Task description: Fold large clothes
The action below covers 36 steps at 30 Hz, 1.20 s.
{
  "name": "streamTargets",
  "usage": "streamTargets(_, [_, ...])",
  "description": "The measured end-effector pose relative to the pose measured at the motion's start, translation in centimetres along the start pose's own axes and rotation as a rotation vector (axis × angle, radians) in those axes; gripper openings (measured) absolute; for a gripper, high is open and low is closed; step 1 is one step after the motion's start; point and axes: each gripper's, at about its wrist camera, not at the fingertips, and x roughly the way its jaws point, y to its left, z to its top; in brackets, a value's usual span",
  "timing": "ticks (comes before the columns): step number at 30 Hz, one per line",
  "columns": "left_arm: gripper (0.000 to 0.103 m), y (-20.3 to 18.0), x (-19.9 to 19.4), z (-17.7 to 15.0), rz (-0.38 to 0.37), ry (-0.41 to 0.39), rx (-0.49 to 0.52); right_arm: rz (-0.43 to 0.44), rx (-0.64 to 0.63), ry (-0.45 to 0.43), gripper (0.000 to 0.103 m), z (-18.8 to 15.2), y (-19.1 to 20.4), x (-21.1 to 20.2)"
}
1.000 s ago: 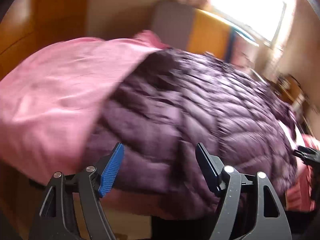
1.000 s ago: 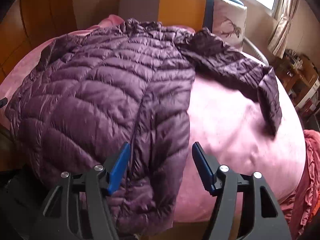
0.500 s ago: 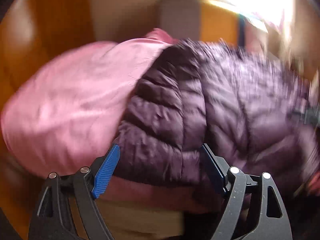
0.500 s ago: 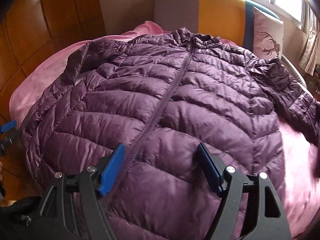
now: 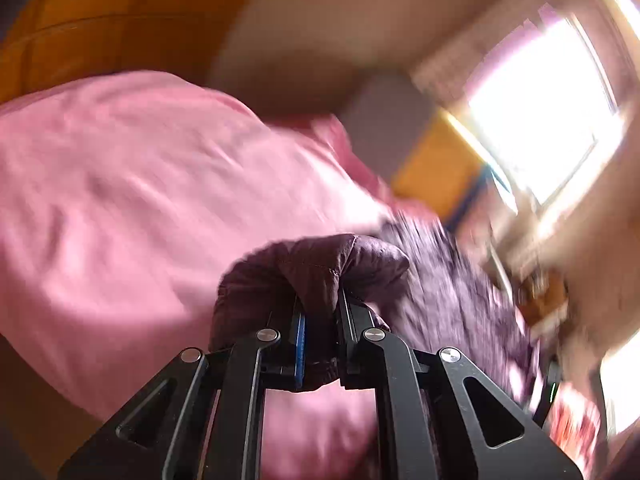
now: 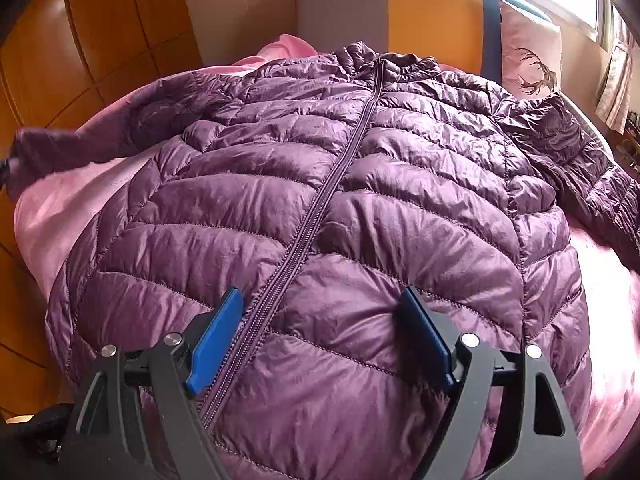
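Left wrist view — left gripper (image 5: 320,320) closing on purple jacket (image 5: 320,264) sleeve; right gripper (image 6: 320,336) opening, empty.

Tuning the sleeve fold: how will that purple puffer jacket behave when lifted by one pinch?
Likely floppy: the puffer jacket bunches softly where the left gripper is closing on its sleeve. Its shiny shell looks slippery. Probably light for its bulk, so the body may drag across the pink blanket.

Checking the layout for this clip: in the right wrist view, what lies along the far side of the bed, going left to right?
Wooden wall panels → grey headboard section → orange headboard section → blue headboard stripe → pillow with a deer print → curtain.
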Motion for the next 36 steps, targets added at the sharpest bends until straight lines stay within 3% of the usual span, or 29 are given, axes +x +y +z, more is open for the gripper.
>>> streamTargets(5, [0.01, 5.7, 2.5, 6.9, 0.087, -0.035, -0.193, -0.02, 0.011, 0.018, 0.081, 0.2, 0.0, 0.2])
streamTargets(10, [0.011, 9.2, 7.0, 10.5, 0.173, 0.033, -0.279, -0.043, 0.039, 0.03, 0.082, 0.5, 0.0, 0.6])
streamTargets(11, [0.018, 10.1, 7.8, 10.8, 0.213, 0.055, -0.309, -0.047, 0.044, 0.032, 0.083, 0.5, 0.0, 0.6])
streamTargets(12, [0.04, 11.3, 8.5, 11.1, 0.293, 0.068, -0.346, -0.051, 0.046, 0.033, 0.083, 0.6, 0.0, 0.7])
streamTargets(13, [0.057, 11.8, 8.8, 11.0, 0.323, 0.061, -0.36, -0.056, 0.048, 0.035, 0.083, 0.6, 0.1, 0.8])
streamTargets(14, [0.085, 12.5, 8.2, 10.9, 0.341, 0.029, -0.382, -0.059, 0.05, 0.036, 0.084, 0.6, 0.1, 0.8])
streamTargets(15, [0.091, 12.8, 7.8, 10.6, 0.355, -0.005, -0.401, -0.062, 0.051, 0.038, 0.084, 0.6, 0.2, 0.9])
streamTargets(16, [0.091, 13.1, 7.8, 10.3, 0.353, -0.02, -0.403, -0.065, 0.052, 0.041, 0.085, 0.7, 0.2, 1.0])
streamTargets(21, [0.091, 13.8, 9.6, 8.0, 0.306, 0.061, -0.325, -0.08, 0.063, 0.043, 0.088, 0.7, 0.3, 1.3])
streamTargets(23, [0.091, 14.1, 10.7, 7.1, 0.343, 0.085, -0.296, -0.086, 0.071, 0.044, 0.089, 0.7, 0.4, 1.5])
streamTargets(25, [0.06, 15.1, 12.0, 6.4, 0.353, 0.11, -0.29, -0.097, 0.073, 0.044, 0.091, 0.8, 0.6, 1.6])
streamTargets(26, [0.039, 15.3, 12.5, 5.9, 0.363, 0.126, -0.261, -0.101, 0.075, 0.044, 0.091, 0.8, 0.6, 1.7])
streamTargets(28, [0.018, 14.7, 12.6, 5.4, 0.354, 0.096, -0.229, -0.104, 0.079, 0.048, 0.091, 0.9, 0.6, 1.7])
streamTargets(30, [0.014, 14.0, 11.2, 5.1, 0.334, 0.052, -0.243, -0.107, 0.08, 0.048, 0.091, 1.0, 0.6, 1.6])
streamTargets(32, [0.014, 13.4, 7.4, 4.7, 0.3, -0.052, -0.262, -0.112, 0.096, 0.042, 0.091, 0.9, 0.6, 1.6])
streamTargets(34, [0.014, 13.5, 4.1, 3.8, 0.28, -0.105, -0.294, -0.116, 0.102, 0.036, 0.092, 0.8, 0.7, 1.9])
streamTargets(36, [0.014, 13.8, 2.9, 2.5, 0.346, -0.075, -0.278, -0.118, 0.098, 0.028, 0.093, 0.7, 0.9, 2.3])
